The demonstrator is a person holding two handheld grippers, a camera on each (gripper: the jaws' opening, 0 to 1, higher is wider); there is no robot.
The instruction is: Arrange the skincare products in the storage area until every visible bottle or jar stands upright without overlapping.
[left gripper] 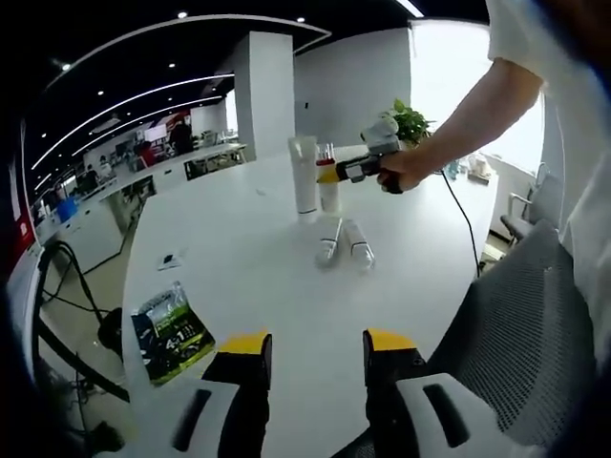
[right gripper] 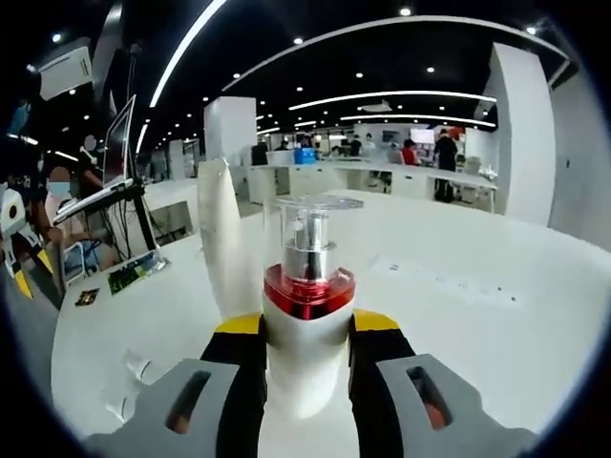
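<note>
A white table [left gripper: 239,277] holds a tall upright tube [left gripper: 305,176], with two tubes [left gripper: 346,243] lying flat nearer. The right gripper [right gripper: 305,329] clamps a red-collared pump bottle [right gripper: 307,315] upright just beside the tall tube. The left gripper [left gripper: 317,345] hovers near, jaws apart, holding nothing.

A potted plant [left gripper: 410,121] sits at the upper right, a glossy packet [left gripper: 170,331] lower left on the white table [left gripper: 239,219]; a mesh chair [left gripper: 520,324] fills the right.
</note>
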